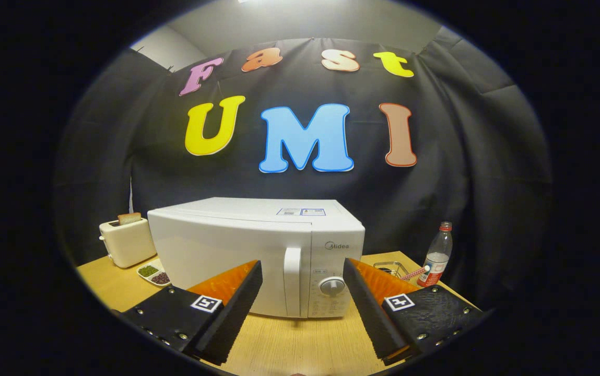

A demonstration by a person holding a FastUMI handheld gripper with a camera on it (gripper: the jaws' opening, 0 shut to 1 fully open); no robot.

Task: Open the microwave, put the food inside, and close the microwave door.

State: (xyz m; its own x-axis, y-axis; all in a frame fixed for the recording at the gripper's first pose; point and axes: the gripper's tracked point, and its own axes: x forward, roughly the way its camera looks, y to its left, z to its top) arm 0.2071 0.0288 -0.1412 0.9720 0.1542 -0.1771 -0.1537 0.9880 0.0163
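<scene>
Evidently pre-approach: gripper (302, 271) fingers spread wide, empty, framing the microwave's (237, 250) vertical door handle (293, 282) at 12 o'clock, likely lined up for the pull. Door shut. Dish of food (153, 274) sits at 10 o'clock beside the toaster (126, 241); bottle (437, 256) at 2 o'clock.

Toaster (126, 241) with bread slice – dish of beans (154, 274) beside; bottle (437, 256) – small tray (391, 268) near.
</scene>
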